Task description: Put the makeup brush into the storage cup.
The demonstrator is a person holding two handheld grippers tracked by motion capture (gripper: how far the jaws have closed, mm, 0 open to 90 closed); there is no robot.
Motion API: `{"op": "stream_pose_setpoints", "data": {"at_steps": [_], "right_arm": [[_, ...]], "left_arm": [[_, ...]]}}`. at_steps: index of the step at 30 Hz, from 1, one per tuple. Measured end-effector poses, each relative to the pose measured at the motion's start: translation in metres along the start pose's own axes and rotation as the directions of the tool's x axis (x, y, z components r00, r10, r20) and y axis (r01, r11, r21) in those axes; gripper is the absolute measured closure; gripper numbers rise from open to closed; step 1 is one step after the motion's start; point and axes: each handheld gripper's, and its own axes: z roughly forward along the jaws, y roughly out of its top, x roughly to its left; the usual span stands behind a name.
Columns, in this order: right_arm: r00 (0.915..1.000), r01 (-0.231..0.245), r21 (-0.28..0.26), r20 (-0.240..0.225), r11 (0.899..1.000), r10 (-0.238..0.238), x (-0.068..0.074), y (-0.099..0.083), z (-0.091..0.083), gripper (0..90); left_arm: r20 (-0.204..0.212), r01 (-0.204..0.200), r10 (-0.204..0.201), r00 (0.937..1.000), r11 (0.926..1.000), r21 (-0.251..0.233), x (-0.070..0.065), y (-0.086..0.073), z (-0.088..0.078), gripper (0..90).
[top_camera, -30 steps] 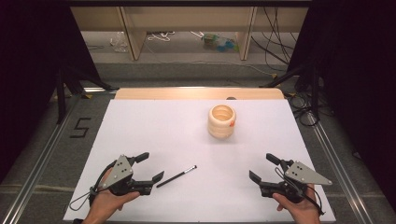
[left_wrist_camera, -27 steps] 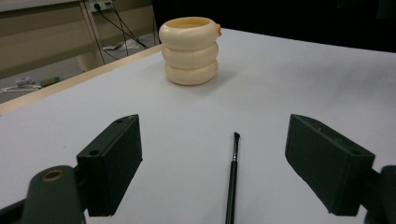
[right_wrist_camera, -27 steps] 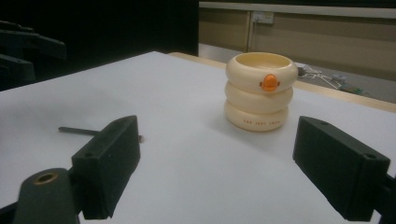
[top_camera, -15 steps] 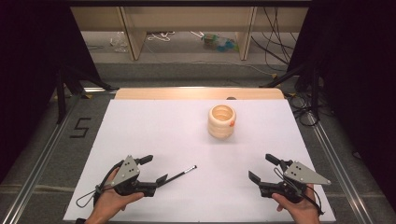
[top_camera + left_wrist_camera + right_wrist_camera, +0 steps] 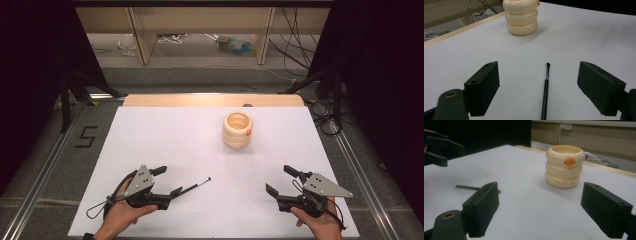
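We see a laboratory recording station. A white tabletop (image 5: 165,135) sits on a metal-railed frame (image 5: 42,172) over grey floor marked with the numeral 5 (image 5: 86,136). Black curtains (image 5: 35,55) enclose both sides. Behind, we note a plain wooden bench (image 5: 200,20), with loose cables (image 5: 300,45) and scattered oddments (image 5: 232,44) beneath it.

a thin black brush (image 5: 192,187) lies flat on the white table, in the lower left-centre of the high view, slanting up to the right. in the left gripper view it (image 5: 545,88) runs from the bottom edge up to mid-frame, its small dark tip pointing toward the top.
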Motion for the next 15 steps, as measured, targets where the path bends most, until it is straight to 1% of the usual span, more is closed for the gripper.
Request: {"op": "stream_pose_setpoints", "data": {"at_steps": [1,2,3,4,6,7,8,10,11,12,14,15], "right_arm": [[1.0,0.0,0.001,0.0,1.0,0.0,0.0,0.0,0.0,16.1],[1.0,0.005,0.009,0.002,1.0,-0.005,0.0,0.0,0.0,16.1],[1.0,0.001,0.008,0.003,1.0,-0.001,0.0,0.0,0.0,16.1],[0.9999,0.008,0.014,0.011,1.0,-0.008,0.0,0.0,0.0,16.1],[0.9999,0.009,0.015,0.013,1.0,-0.01,0.0,0.0,-0.001,16.1],[0.9999,0.009,0.015,0.013,1.0,-0.009,0.0,0.0,0.0,16.1],[0.9999,0.009,0.015,0.012,1.0,-0.009,0.0,0.0,0.0,16.1],[0.9999,0.01,0.02,0.009,1.0,-0.01,0.0,0.0,-0.001,16.1],[0.9999,0.009,0.021,0.008,1.0,-0.009,0.0,0.0,-0.001,16.1],[0.9999,0.009,0.021,0.008,1.0,-0.009,0.0,0.0,-0.001,16.1],[0.9999,0.01,0.014,0.011,1.0,-0.01,0.0,0.0,0.0,16.1],[0.9999,0.01,0.016,0.009,1.0,-0.01,0.0,0.0,0.0,16.1]], "left_arm": [[0.004,-0.004,0.004,1.0,1.0,0.005,-0.001,0.001,0.001,18.0],[0.013,0.001,-0.001,0.9999,1.0,0.009,-0.001,0.001,0.003,18.0],[0.016,-0.021,0.021,0.9997,0.9996,0.019,-0.001,0.002,0.004,18.1],[0.02,-0.022,0.022,0.9996,0.9995,0.021,-0.001,0.003,0.005,18.1],[0.021,-0.028,0.027,0.9994,0.9992,0.03,-0.002,0.005,0.006,18.6],[0.025,-0.025,0.025,0.9994,0.9991,0.033,-0.002,0.006,0.007,18.6],[0.026,-0.013,0.012,0.9996,0.9994,0.032,-0.003,0.006,0.008,18.6],[0.031,-0.035,0.034,0.9989,0.9985,0.042,-0.003,0.008,0.009,18.6],[0.028,-0.031,0.029,0.9992,0.9986,0.044,-0.003,0.009,0.01,18.6],[0.029,-0.046,0.045,0.9986,0.9979,0.046,-0.003,0.01,0.011,18.6],[0.03,-0.043,0.041,0.9987,0.9982,0.043,-0.003,0.012,0.012,19.1],[0.033,-0.054,0.053,0.9981,0.9975,0.045,-0.003,0.013,0.012,19.3]]}}
